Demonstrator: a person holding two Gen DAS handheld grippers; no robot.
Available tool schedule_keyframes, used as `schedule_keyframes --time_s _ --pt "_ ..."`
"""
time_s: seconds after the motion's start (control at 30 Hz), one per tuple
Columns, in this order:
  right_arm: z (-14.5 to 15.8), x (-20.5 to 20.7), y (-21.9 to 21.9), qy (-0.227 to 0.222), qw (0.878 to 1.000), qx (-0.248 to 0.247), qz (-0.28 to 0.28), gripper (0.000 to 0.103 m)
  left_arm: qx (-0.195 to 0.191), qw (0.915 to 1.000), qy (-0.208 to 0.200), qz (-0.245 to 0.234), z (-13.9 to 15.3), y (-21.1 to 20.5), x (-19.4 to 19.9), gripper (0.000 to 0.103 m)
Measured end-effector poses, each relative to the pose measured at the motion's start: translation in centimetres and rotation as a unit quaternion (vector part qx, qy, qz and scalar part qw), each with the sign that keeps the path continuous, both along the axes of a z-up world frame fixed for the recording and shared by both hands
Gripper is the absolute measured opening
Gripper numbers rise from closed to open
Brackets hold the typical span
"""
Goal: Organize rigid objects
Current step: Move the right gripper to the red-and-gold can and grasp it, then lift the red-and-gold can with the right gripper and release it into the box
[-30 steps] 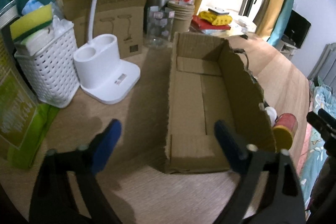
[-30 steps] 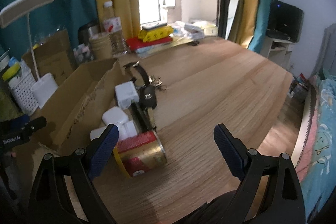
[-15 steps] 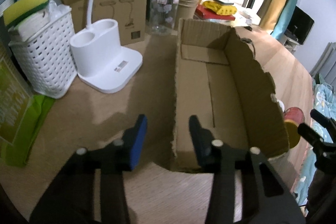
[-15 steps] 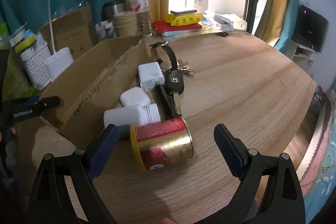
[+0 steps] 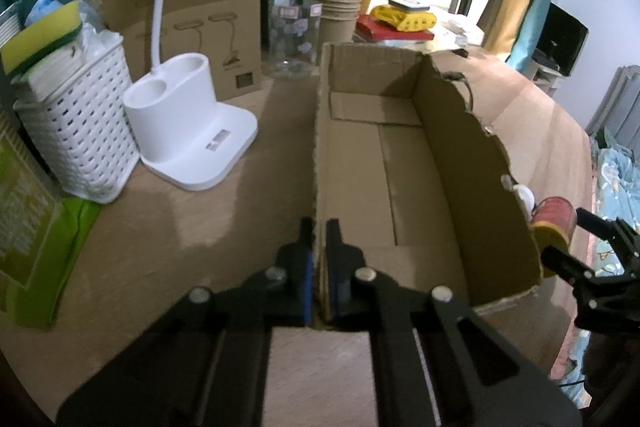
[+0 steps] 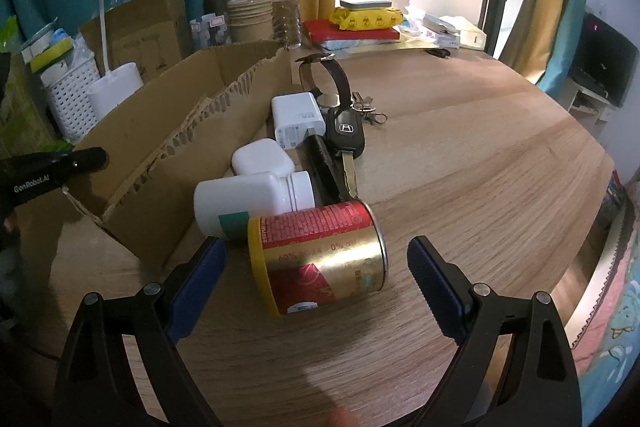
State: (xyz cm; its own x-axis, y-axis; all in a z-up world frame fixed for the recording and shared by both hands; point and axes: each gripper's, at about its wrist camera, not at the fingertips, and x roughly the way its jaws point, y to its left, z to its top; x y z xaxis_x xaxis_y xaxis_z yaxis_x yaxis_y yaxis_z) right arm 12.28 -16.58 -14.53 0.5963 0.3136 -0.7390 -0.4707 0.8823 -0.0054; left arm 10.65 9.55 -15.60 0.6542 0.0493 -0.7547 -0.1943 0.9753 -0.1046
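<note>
- Two handheld grippers work a round wooden table (image 6: 480, 155): the left gripper (image 5: 319, 267) has its fingers clamped on the near left wall of an open cardboard box (image 5: 460, 163), one finger outside the wall and one inside.
- Nothing lies on the box floor in the left wrist view.
- Spread wide, the right gripper (image 6: 316, 277) sits low over the table with a red-and-gold can (image 6: 320, 259) lying on its side between its fingers, not visibly touching either one.
- Just beyond the can, a white pill bottle (image 6: 248, 199) lies on its side against the box's outer wall.
- Farther along that wall sit a white earbud case (image 6: 262, 159), a white charger (image 6: 296, 121), a car key (image 6: 345, 135) and a brown-strapped watch (image 6: 320, 75), all on the tabletop outside the box.
- Left of the box stand a white desk lamp (image 5: 188, 119) and a white basket (image 5: 76, 131).
</note>
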Motion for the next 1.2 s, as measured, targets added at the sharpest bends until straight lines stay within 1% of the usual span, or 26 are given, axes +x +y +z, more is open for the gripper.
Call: schedule_keyframes --time_s 0.1,0.3,0.37,0.4,0.43,0.83,1.2 --pt "-0.1 -0.1 0.0 0.0 1.0 0.004 0.007 0.093 -0.004 1.0 -0.001 -0.001 0.0 0.1 0.0 0.004" --pt "-0.2 -0.3 0.3 -0.004 1.0 -0.003 0.017 0.084 -0.007 1.0 -0.002 -0.002 0.0 0.1 -0.1 0.004" --pt "-0.3 -0.3 0.3 -0.005 1.0 -0.005 0.018 0.079 -0.007 1.0 -0.004 -0.003 0.0 0.0 -0.2 0.004" --pt "-0.4 -0.3 0.3 -0.005 1.0 -0.007 0.018 0.073 -0.007 1.0 -0.004 -0.003 0.0 0.0 -0.2 0.004" --pt "-0.4 -0.3 0.3 -0.005 1.0 -0.008 0.017 0.07 -0.008 1.0 -0.004 -0.003 0.0 0.1 -0.2 0.004" --pt "-0.1 -0.8 0.2 -0.021 0.999 -0.01 0.023 0.069 -0.017 0.9998 -0.008 -0.004 -0.1 0.2 -0.4 0.004" --pt "1.7 -1.2 -0.2 -0.037 0.999 -0.004 0.013 0.068 -0.023 0.9996 -0.012 -0.005 -0.1 0.3 -0.5 0.004"
